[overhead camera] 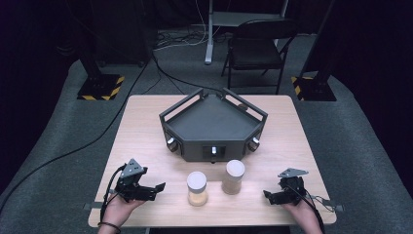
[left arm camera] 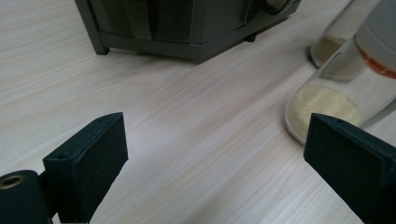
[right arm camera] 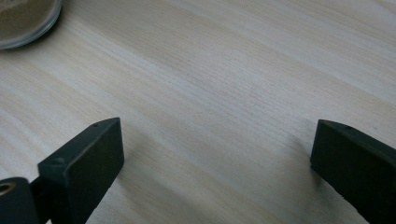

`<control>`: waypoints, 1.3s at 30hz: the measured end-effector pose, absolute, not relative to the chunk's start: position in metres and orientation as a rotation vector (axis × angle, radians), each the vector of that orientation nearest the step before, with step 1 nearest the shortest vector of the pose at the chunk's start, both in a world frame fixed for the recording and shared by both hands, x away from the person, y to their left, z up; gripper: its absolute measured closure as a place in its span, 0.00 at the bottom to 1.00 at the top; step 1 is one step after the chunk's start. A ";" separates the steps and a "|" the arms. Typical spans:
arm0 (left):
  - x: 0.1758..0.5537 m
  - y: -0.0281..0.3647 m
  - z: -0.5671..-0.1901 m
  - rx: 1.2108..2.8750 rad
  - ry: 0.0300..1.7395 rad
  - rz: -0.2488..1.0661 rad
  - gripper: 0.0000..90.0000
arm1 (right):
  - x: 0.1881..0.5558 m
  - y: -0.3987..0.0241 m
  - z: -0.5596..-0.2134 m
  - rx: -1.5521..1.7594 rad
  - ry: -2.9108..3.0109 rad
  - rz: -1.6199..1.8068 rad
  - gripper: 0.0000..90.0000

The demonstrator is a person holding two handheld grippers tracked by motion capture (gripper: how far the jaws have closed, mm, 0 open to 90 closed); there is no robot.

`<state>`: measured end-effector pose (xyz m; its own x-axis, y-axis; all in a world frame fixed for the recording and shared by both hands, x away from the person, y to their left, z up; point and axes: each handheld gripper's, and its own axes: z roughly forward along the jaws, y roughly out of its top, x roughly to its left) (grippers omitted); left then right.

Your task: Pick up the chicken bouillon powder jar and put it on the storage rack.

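Both tongs, left tongs (overhead camera: 158,187) and right tongs (overhead camera: 267,196), are wide apart and hold nothing. Slide the left tongs around the near jar (overhead camera: 197,188) slowly.

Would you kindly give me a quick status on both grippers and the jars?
Left gripper open, empty. Right gripper open, empty. Two jars upright, untouched, between them. Nothing in the way.

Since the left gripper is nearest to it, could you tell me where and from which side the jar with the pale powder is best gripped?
Probably around the clear wall of the near jar, below its white lid, coming level from the left gripper's side. The jar stands upright on the table, its body is round and straight-sided, and that flank is unobstructed; the second jar stands apart on the far side. The jaws are open with nothing between them.
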<state>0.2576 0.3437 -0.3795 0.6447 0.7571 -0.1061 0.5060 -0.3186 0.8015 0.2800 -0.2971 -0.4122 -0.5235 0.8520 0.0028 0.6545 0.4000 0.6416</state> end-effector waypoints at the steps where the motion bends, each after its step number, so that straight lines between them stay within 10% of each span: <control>1: 0.257 0.343 -0.378 1.995 0.979 0.363 0.07 | 0.280 -0.297 -0.412 1.308 2.336 0.850 0.02; 39: 0.253 0.296 -0.364 2.023 0.729 0.258 0.07 | 0.280 -0.295 -0.412 1.300 2.341 0.836 0.02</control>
